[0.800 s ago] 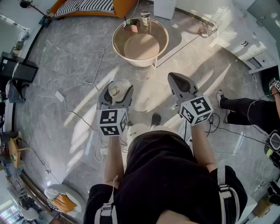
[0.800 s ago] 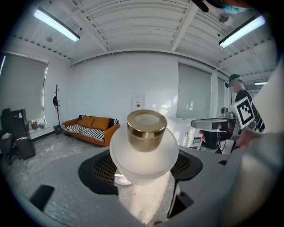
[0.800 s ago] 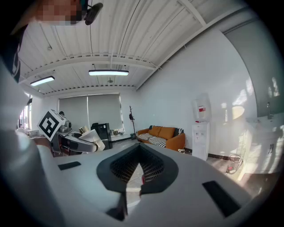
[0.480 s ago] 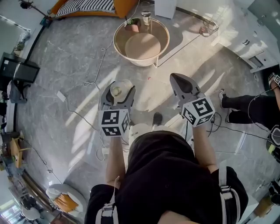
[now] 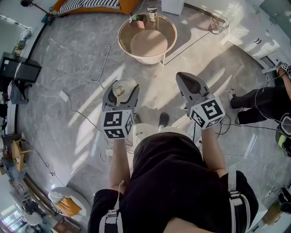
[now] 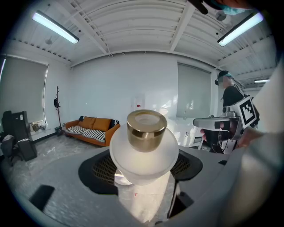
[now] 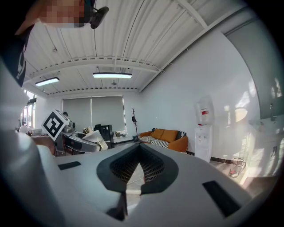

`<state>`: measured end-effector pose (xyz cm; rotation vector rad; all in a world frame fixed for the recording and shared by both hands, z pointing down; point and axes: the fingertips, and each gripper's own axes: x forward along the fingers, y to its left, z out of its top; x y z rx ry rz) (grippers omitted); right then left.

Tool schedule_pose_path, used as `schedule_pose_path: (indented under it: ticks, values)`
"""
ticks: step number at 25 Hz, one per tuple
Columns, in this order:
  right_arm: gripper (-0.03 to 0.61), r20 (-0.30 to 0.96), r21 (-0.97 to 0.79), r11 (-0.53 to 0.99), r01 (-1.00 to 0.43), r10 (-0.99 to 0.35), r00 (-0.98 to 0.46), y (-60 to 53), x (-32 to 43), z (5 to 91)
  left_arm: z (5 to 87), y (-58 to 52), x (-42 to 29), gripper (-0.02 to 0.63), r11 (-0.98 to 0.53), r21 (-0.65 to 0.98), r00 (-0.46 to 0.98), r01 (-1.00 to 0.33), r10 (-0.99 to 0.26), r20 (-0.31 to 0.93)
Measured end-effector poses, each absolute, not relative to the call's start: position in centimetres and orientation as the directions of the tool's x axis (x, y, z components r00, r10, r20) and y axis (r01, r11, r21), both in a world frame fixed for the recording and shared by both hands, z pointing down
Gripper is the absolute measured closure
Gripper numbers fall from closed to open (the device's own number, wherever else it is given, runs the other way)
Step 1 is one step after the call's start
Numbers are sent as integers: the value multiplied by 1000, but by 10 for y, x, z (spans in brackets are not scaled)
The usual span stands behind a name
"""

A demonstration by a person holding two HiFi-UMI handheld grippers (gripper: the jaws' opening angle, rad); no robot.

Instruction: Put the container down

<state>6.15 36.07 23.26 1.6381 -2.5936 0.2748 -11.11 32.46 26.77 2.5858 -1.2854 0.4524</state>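
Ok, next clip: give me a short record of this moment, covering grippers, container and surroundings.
left gripper: shut on frosted container, gold cap up, held above the floor
right gripper: shut, empty
ahead: round table carrying a potted plant and a glass
task status: container not yet put down

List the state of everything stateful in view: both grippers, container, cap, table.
left gripper: jaws closed on the container, held above the floor
container: upright, gripped, not yet set down
gold cap: on the container
right gripper: jaws together, empty
round table: standing, middle bare, plant pot at its far edge
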Motion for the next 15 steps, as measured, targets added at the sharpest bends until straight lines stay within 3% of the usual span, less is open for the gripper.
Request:
schedule_pose_path:
  ticks: [5, 15]
  values:
    - [575, 149, -124, 414, -902, -891, -430, 356, 59, 239, 272, 326, -112, 268, -594, 2, 551, -805, -745, 375]
    - [575, 196, -145, 383, -912, -893, -406, 322, 47, 256, 291, 291, -123, 268, -610, 49, 576, -791, -714, 398]
